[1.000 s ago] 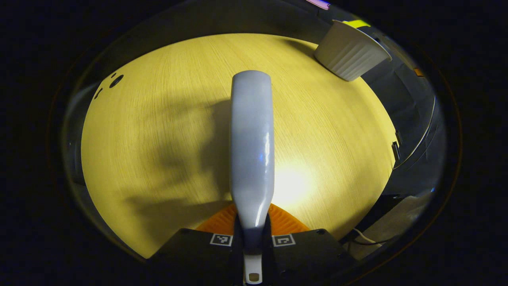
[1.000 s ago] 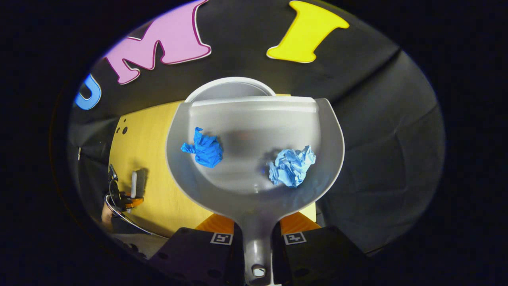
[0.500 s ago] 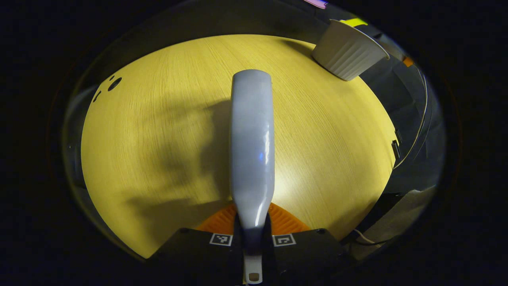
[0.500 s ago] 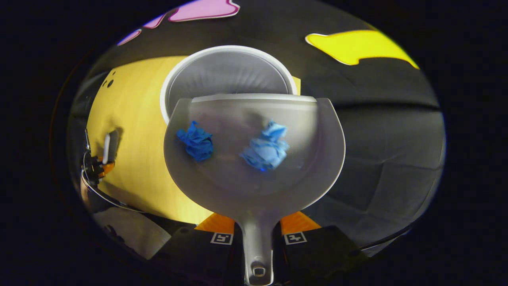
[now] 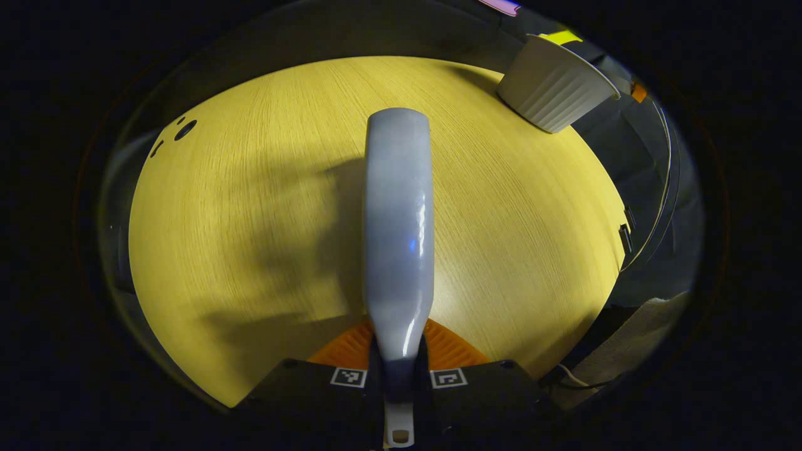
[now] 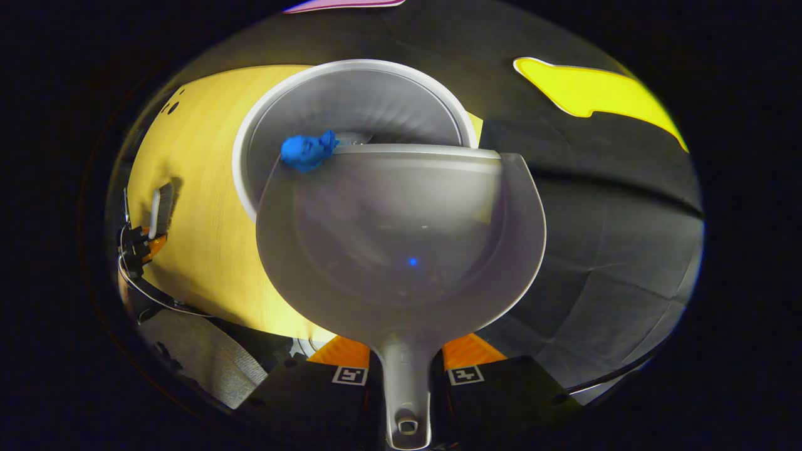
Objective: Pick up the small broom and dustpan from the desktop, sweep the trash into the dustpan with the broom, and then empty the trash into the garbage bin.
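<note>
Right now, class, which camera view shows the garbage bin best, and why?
The right gripper view: it looks into the white garbage bin's open mouth, beyond the dustpan, with a blue paper wad at the dustpan's lip. The left gripper view shows the bin's ribbed outer wall, small at the table's far corner.

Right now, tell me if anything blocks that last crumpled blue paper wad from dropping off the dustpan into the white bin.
Nothing visible does. The crumpled blue paper wad sits at the front lip of the grey plastic dustpan, and that lip hangs over the open mouth of the white ribbed garbage bin. No lid or other object covers the opening.
</note>
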